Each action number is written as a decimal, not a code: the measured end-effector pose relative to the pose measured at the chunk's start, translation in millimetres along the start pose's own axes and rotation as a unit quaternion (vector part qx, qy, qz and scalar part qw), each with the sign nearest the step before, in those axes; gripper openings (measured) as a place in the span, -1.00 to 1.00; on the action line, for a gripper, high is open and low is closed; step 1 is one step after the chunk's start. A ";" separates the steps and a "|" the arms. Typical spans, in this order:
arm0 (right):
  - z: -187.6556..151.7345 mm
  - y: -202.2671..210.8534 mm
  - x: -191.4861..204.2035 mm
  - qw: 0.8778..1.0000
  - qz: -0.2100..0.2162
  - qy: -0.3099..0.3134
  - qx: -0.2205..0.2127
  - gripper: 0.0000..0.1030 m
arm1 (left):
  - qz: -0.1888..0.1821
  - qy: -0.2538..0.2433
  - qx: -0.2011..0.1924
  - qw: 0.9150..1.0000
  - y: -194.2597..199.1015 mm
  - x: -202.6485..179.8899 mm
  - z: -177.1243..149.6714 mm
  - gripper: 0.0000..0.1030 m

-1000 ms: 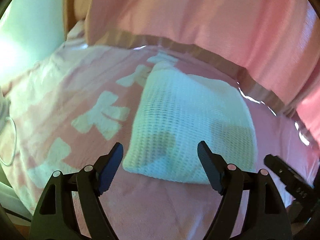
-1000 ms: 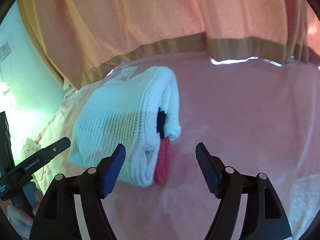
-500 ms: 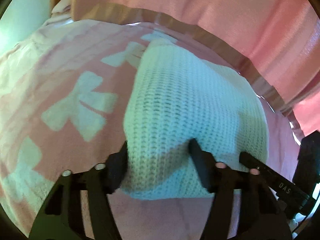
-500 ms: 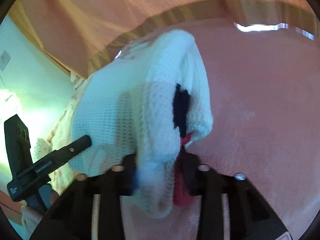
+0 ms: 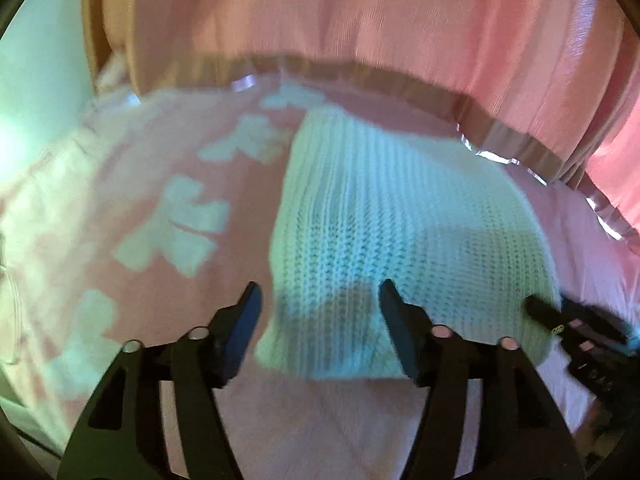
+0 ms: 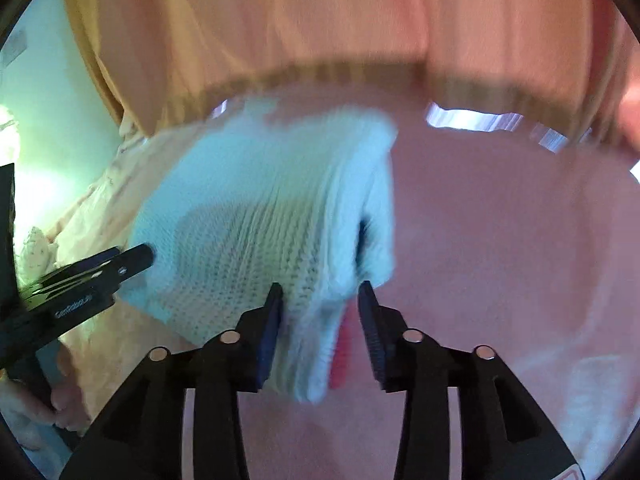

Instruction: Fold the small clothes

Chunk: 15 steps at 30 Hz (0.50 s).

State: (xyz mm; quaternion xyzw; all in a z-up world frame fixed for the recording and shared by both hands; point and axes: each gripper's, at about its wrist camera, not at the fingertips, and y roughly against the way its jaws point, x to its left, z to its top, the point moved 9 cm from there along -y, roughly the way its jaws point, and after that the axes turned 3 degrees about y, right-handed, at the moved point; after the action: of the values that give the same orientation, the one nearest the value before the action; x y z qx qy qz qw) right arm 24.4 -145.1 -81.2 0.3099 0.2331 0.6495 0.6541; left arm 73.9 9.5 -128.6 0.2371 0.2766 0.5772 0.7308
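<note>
Folded white knit sweater lies on the pink bed cover, near the pink curtain behind it. Left gripper sits at the sweater's near edge, and its fingers have just been opening: apart now, with the knit's corner lying between them but not pinched. Right gripper likewise, fingers just spread, the sweater's folded end and a red bit between them, unclamped. White bow shapes pattern the cover to the left.
</note>
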 end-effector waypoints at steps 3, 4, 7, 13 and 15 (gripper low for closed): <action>6.5 47.5 0.3 0.994 -0.068 0.041 -0.070 0.26 | 0.026 -0.045 -0.045 0.998 34.8 -8.1 -1.3 0.71; 2.6 58.7 -0.2 0.992 -0.084 0.043 -0.083 0.27 | 0.027 -0.064 -0.060 0.996 47.1 -15.8 -4.4 0.78; -17.1 70.0 -4.9 0.992 -0.096 0.020 -0.084 0.32 | 0.041 -0.080 -0.079 0.993 56.9 -21.8 -7.4 0.81; -52.8 61.9 -18.4 0.992 -0.117 -0.019 -0.041 0.37 | 0.047 -0.058 -0.075 0.994 55.5 -29.1 -28.2 0.81; -57.9 58.4 -18.7 0.993 -0.110 -0.027 -0.032 0.37 | 0.053 -0.062 -0.074 0.994 53.5 -31.7 -30.4 0.81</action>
State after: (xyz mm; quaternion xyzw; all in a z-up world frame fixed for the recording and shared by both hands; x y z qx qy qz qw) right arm -58.7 -159.8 -82.2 0.2788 0.2267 0.5724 0.7371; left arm 9.4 -8.8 -111.2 0.2318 0.1742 0.6180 0.7308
